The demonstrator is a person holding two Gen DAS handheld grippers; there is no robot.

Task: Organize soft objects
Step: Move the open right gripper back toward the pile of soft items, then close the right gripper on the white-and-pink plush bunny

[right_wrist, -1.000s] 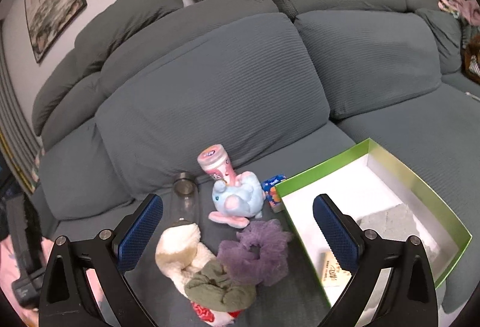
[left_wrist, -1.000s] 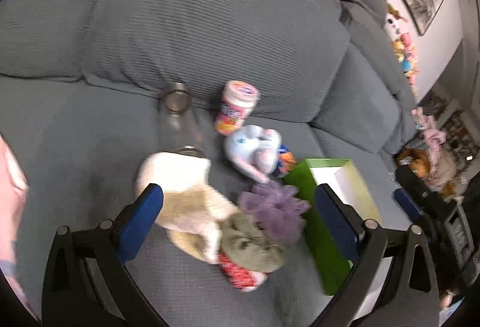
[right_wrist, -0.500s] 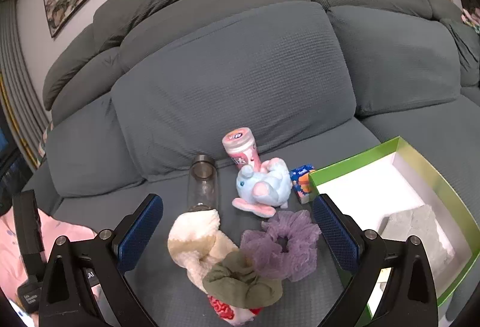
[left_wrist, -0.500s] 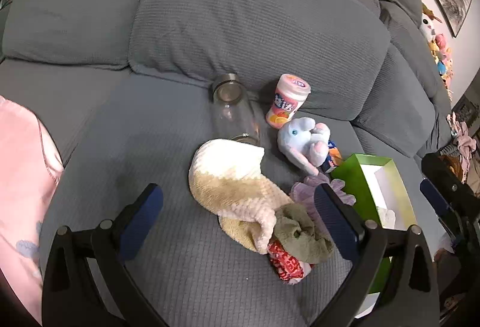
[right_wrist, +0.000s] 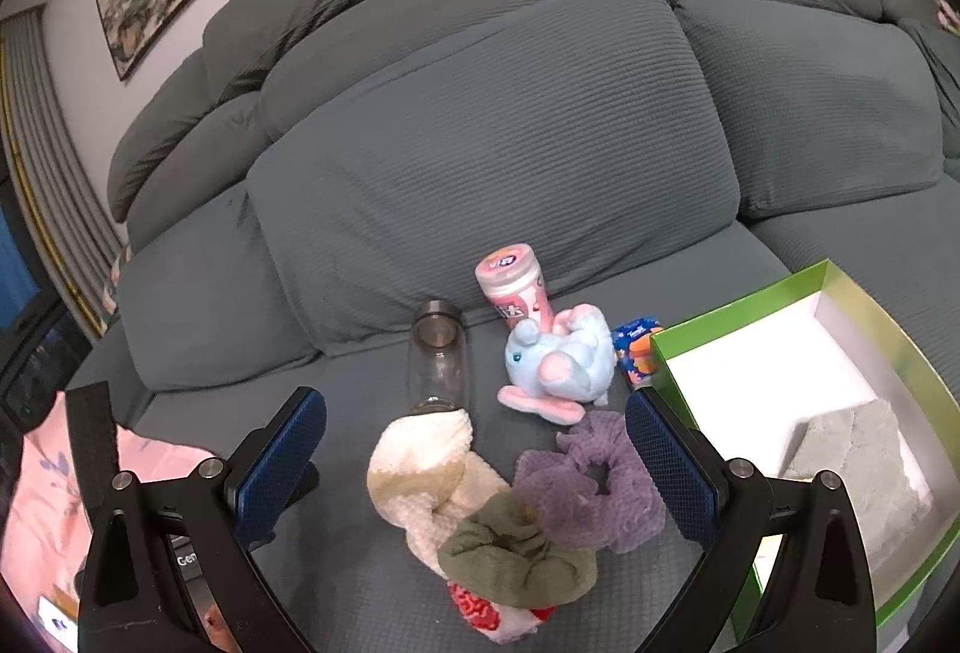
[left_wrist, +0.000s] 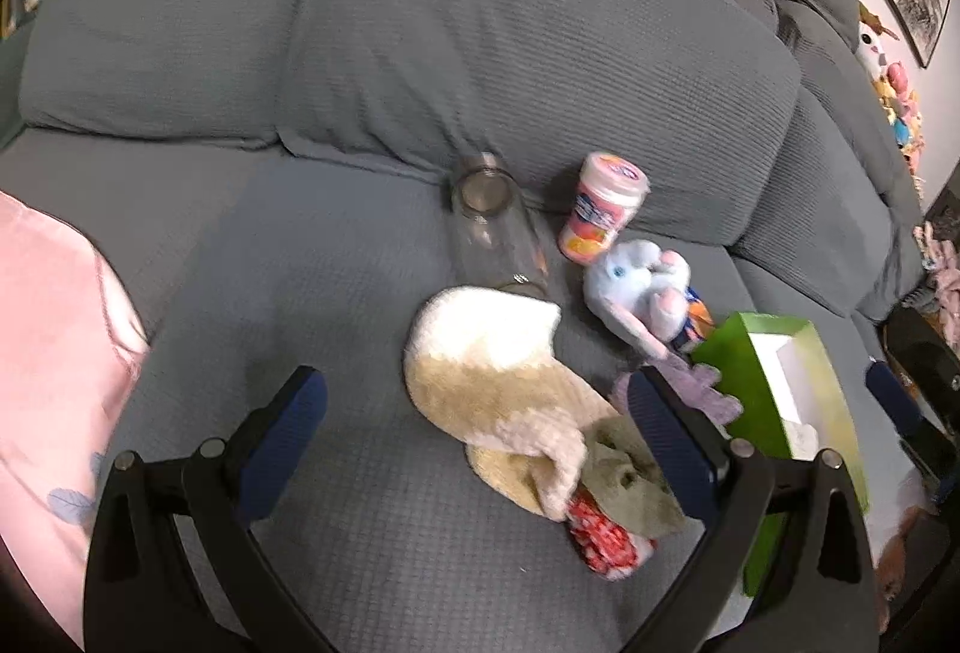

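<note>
On the grey sofa seat lies a heap of soft things: a cream and tan fleece cloth (left_wrist: 492, 377) (right_wrist: 420, 467), an olive scrunchie (left_wrist: 624, 479) (right_wrist: 516, 551), a purple scrunchie (right_wrist: 594, 479) (left_wrist: 702, 389), a red patterned piece (left_wrist: 600, 533) (right_wrist: 474, 605) under them, and a blue plush toy (left_wrist: 642, 287) (right_wrist: 558, 359) behind. A green box (right_wrist: 744, 305) (left_wrist: 744, 341) with a white inside stands to the right, holding a grey cloth (right_wrist: 852, 455). My left gripper (left_wrist: 477, 437) and right gripper (right_wrist: 477, 464) both hover open above the heap, holding nothing.
A clear glass jar (left_wrist: 492, 233) (right_wrist: 437, 359) lies on its side behind the cloth. A pink canister (left_wrist: 600, 209) (right_wrist: 513, 287) leans on the back cushion, and a small blue and orange packet (right_wrist: 637, 347) sits by the box. Pink fabric (left_wrist: 54, 353) is at the left.
The left gripper has swung left and back, so the heap sits right of centre between its fingers. The right gripper has drifted left, pushing the green box to the right edge.
</note>
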